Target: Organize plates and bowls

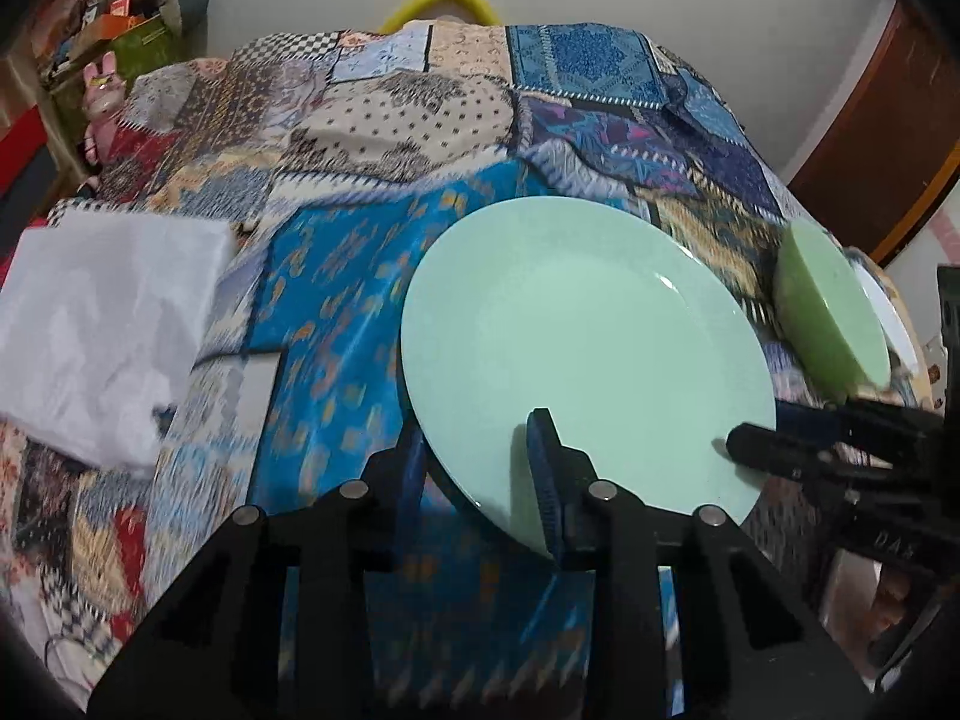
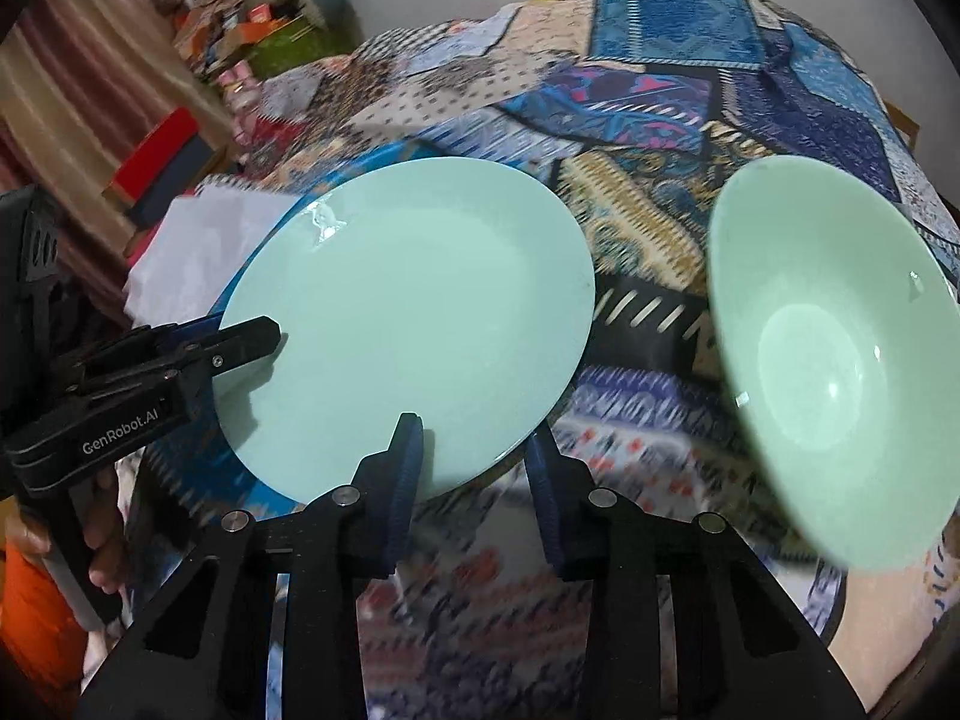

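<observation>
A pale green plate (image 1: 588,354) is held tilted above the patchwork cloth. My left gripper (image 1: 480,468) is shut on its near rim, one finger over the face and one under. My right gripper (image 2: 474,468) is shut on the same plate (image 2: 414,324) at another part of the rim; its fingertips also show at the right of the left wrist view (image 1: 774,450), and the left gripper (image 2: 240,342) shows at the left of the right wrist view. A green bowl (image 2: 834,372) sits to the right, also seen in the left wrist view (image 1: 828,312).
A patchwork cloth (image 1: 420,120) covers the table. A white cloth (image 1: 102,324) lies at the left. A white plate (image 1: 888,312) edge shows behind the bowl. Cluttered shelves (image 2: 252,24) stand at the far left.
</observation>
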`<state>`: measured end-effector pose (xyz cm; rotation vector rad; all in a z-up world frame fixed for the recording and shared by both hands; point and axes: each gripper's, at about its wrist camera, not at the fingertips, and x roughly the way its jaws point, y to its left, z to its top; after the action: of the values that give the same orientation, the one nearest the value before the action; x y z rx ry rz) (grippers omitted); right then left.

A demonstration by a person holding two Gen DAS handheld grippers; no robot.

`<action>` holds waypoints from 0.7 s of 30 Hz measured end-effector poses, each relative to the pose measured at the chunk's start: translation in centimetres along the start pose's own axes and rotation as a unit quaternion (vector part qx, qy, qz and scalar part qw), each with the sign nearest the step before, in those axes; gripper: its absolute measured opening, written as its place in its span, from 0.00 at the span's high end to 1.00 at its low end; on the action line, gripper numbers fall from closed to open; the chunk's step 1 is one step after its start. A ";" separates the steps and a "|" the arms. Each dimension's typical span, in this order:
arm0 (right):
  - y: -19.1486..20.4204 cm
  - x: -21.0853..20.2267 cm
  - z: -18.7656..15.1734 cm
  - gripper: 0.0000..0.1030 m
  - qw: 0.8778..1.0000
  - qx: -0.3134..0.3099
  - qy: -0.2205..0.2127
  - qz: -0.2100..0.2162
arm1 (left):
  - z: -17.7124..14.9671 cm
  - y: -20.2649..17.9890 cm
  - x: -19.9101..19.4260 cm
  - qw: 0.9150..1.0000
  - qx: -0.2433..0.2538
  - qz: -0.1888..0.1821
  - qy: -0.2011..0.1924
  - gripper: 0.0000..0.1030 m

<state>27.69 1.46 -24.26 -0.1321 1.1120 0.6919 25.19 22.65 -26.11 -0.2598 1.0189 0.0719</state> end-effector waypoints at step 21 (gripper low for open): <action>3.0 0.2 -1.7 0.69 0.998 -0.040 0.040 0.021 | -7.8 2.2 -4.7 0.998 -0.058 -0.025 0.031 0.68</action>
<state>24.74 3.16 -24.54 -0.2066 1.1658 0.7738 15.83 23.15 -26.34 -0.3952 1.0714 0.0781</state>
